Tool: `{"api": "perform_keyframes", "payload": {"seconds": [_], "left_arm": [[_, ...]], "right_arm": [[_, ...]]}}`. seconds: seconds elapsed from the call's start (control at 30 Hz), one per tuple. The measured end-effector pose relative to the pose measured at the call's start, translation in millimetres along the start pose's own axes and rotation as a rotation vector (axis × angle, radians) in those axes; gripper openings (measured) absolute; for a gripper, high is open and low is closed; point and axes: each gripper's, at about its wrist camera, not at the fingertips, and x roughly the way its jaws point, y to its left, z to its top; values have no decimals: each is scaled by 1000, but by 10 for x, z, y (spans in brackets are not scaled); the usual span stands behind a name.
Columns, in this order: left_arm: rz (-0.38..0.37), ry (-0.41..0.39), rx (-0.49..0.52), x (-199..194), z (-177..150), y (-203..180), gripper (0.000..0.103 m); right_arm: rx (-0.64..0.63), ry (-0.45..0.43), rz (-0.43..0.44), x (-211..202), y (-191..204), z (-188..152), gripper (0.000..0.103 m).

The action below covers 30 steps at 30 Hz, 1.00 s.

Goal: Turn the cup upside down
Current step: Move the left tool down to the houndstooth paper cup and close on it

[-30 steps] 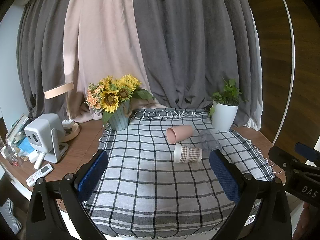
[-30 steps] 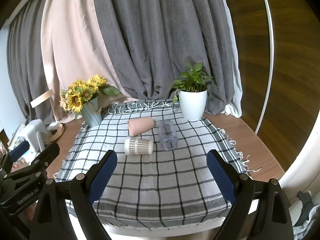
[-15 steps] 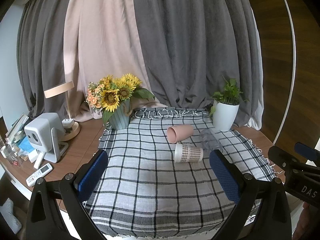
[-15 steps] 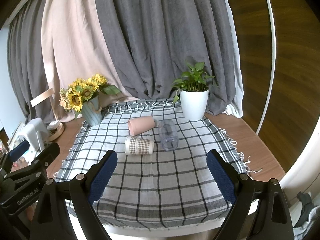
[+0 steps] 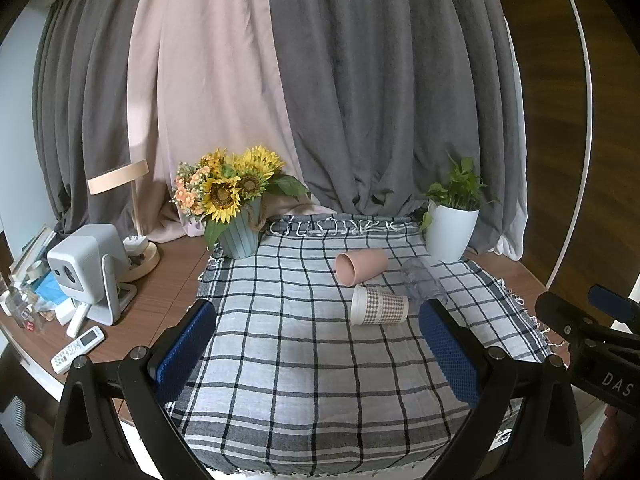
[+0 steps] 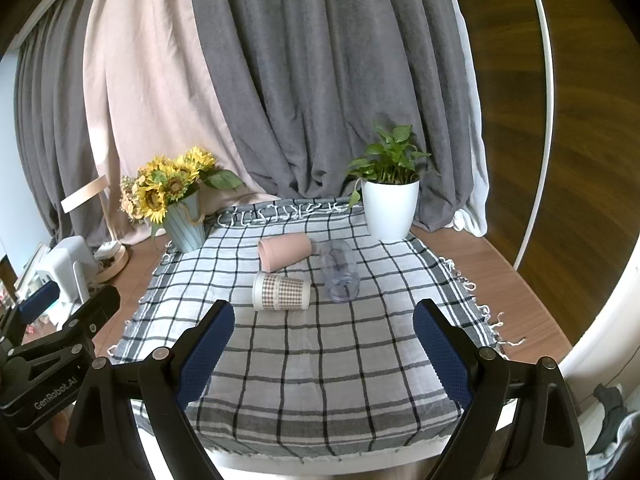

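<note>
Three cups lie on their sides on the checked cloth (image 5: 304,360): a pink cup (image 5: 361,265) at the back, a checked paper cup (image 5: 378,305) in front of it, and a clear plastic cup (image 5: 422,282) to their right. They also show in the right wrist view: pink cup (image 6: 284,251), paper cup (image 6: 281,291), clear cup (image 6: 340,271). My left gripper (image 5: 318,350) is open and empty, well short of the cups. My right gripper (image 6: 324,354) is open and empty, also short of them.
A sunflower vase (image 5: 239,234) stands at the cloth's back left and a white potted plant (image 5: 452,230) at the back right. A projector (image 5: 86,266), a lamp and a remote (image 5: 78,349) sit on the wooden table at the left. Curtains hang behind.
Both views have shifted only slightly; the cups have not moved and both grippers stay open.
</note>
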Motion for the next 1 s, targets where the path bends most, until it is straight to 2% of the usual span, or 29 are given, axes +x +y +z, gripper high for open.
{"api": "perform_keyframes", "payload": {"seconds": [0.23, 0.4, 0.63, 0.83, 1.0], "left_arm": [[-1, 5, 10, 14, -8, -12, 103], [-30, 57, 52, 145, -45, -26, 103], [-108, 168, 135, 534, -77, -170, 103], [-197, 250, 156, 996, 23, -342, 103], [-245, 301, 269, 1426, 137, -551, 103]], "right_arm": [[-2, 0, 0, 13, 11, 4, 91], [5, 11, -11, 49, 40, -10, 91], [60, 64, -49, 265, 2, -109, 91], [137, 118, -59, 615, -206, -108, 91], [190, 156, -50, 956, -359, 0, 91]]}}
